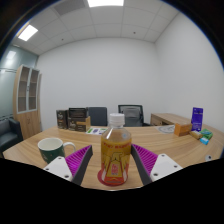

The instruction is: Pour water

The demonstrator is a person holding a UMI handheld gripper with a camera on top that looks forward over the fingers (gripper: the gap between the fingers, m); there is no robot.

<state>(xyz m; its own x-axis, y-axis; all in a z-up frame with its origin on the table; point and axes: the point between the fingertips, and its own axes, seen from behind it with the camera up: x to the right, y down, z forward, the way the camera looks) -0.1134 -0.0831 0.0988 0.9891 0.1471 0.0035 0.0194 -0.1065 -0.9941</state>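
Jaws (115,160) look clamped on the upright clear plastic bottle with the orange label (116,152), dead center at 12 o'clock, and the green-rimmed white cup (50,150) sits on the wooden bench (165,143) around 10 o'clock, so I'd tip left.

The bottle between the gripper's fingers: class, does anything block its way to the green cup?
Nothing visible does. The bottle stands between the gripper fingers; the green cup sits beside it on the table, bare tabletop between.
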